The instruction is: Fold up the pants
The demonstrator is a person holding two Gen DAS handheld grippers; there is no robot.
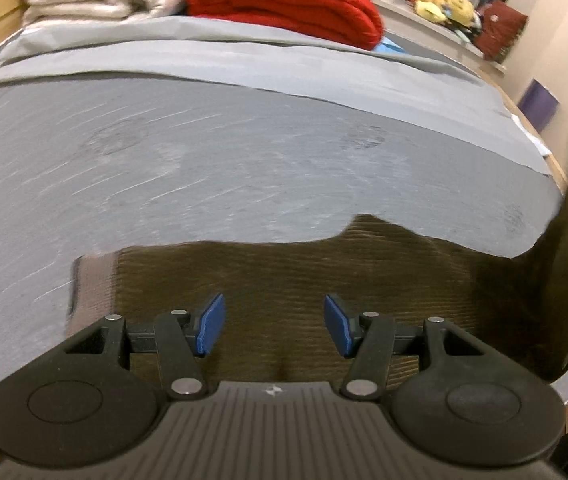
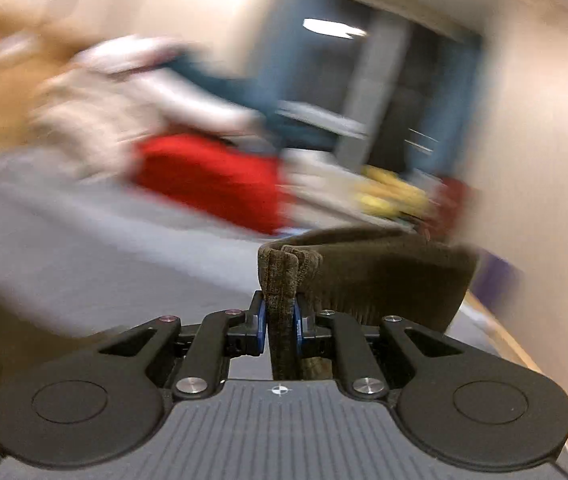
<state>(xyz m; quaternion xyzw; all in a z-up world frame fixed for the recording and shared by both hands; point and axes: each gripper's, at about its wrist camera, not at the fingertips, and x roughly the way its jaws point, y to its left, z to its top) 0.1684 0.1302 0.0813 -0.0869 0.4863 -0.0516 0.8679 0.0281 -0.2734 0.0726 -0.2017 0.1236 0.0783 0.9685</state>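
Corduroy pants (image 2: pixel 284 280) between right tongs (image 2: pixel 279 322)

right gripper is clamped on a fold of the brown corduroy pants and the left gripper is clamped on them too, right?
Not quite. The left gripper is open above the brown corduroy pants, its blue pads apart with nothing between them, as the left wrist view shows. The right gripper is indeed clamped on a fold.

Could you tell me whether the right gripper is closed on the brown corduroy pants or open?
Closed on them: the right gripper has its blue-padded fingers pressing a bunched edge of the brown corduroy pants between them.
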